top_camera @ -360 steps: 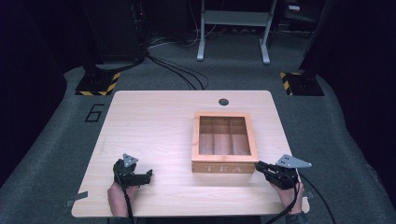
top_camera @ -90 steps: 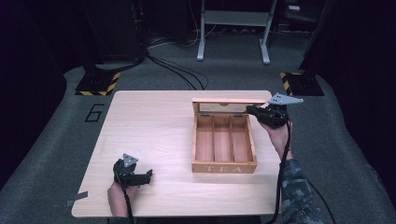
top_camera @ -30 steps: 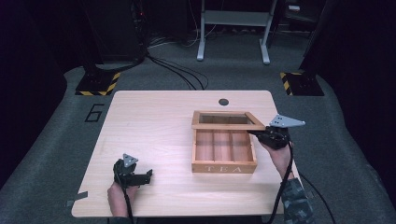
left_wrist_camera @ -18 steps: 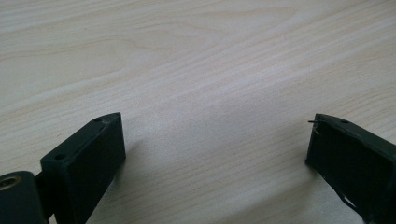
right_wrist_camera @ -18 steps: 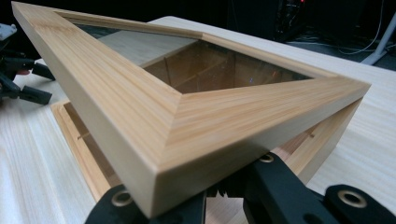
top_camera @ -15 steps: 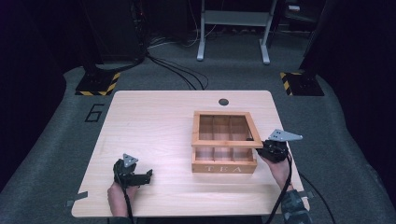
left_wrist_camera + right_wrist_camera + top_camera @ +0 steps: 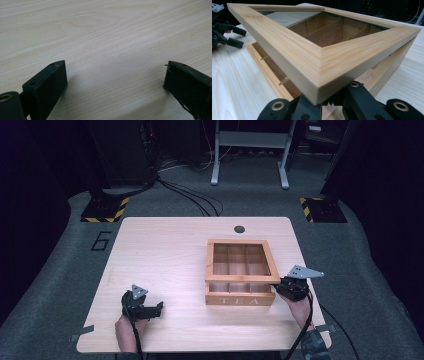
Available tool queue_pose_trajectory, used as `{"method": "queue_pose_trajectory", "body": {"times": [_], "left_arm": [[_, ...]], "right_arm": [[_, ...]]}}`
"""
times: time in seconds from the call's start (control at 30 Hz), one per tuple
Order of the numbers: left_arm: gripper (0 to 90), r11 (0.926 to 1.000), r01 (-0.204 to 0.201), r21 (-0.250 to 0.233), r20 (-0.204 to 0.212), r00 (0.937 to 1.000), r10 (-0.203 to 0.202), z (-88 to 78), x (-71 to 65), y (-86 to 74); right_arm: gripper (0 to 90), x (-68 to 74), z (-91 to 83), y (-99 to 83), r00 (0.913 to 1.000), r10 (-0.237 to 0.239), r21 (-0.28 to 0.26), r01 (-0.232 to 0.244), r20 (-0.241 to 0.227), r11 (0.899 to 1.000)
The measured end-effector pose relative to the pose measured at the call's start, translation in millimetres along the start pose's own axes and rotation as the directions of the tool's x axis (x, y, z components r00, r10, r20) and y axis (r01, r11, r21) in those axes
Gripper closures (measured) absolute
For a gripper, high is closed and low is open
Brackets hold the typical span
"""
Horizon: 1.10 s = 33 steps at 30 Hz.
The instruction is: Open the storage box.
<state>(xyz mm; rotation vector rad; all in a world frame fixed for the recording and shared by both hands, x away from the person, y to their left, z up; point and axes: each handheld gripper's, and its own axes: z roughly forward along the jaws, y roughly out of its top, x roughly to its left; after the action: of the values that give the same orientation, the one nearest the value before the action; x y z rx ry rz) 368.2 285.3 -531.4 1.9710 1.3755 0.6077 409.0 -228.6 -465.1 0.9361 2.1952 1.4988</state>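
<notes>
Right gripper view: the right gripper (image 7: 332, 101) is pinched on the near corner of the glazed lid (image 7: 322, 57), which hangs tilted just above the tea box (image 7: 274, 72). High view places the box (image 7: 240, 294) right of centre, nearest this hand. The left gripper (image 7: 115, 82) stands wide apart, holding nothing, on the table (image 7: 165, 250).

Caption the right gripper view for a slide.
Right tool shut on the lid corner, holding it partly raised over the tea box.

Right gripper (image 7: 332, 105) view: lid (image 7: 312, 62) corner hides jaw tips, grip can't be read. Box (image 7: 240, 292) interior partly hidden under lid. Left forearm cut off at high view's bottom edge.
</notes>
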Motion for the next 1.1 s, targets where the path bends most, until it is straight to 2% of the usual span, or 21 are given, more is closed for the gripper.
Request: {"method": "queue_pose_trajectory", "body": {"times": [0.3,0.5,0.9,1.1], "left_arm": [[4.5,1.0,-0.001,0.0,0.001,1.0,0.001,0.0,0.1,0.0],[4.5,1.0,0.0,0.0,0.001,1.0,0.0,0.1,0.1,0.0],[4.5,1.0,0.002,-0.005,-0.002,1.0,-0.002,0.5,-0.1,-0.2],[4.5,1.0,0.001,0.0,0.002,1.0,-0.001,0.1,0.2,0.0]], "right_arm": [[88.1,6.2,1.0,-12.3,1.0,-0.004,0.017,0.003,0.008,1.0],[87.9,8.6,-6.2,-15.8,1.0,0.0,0.007,0.0,0.009,1.0],[87.9,11.7,-9.2,-21.8,0.9997,0.011,0.035,-0.011,0.021,0.999],[86.9,16.2,-23.1,-23.5,0.9988,0.017,0.047,-0.019,0.045,0.999]]}}
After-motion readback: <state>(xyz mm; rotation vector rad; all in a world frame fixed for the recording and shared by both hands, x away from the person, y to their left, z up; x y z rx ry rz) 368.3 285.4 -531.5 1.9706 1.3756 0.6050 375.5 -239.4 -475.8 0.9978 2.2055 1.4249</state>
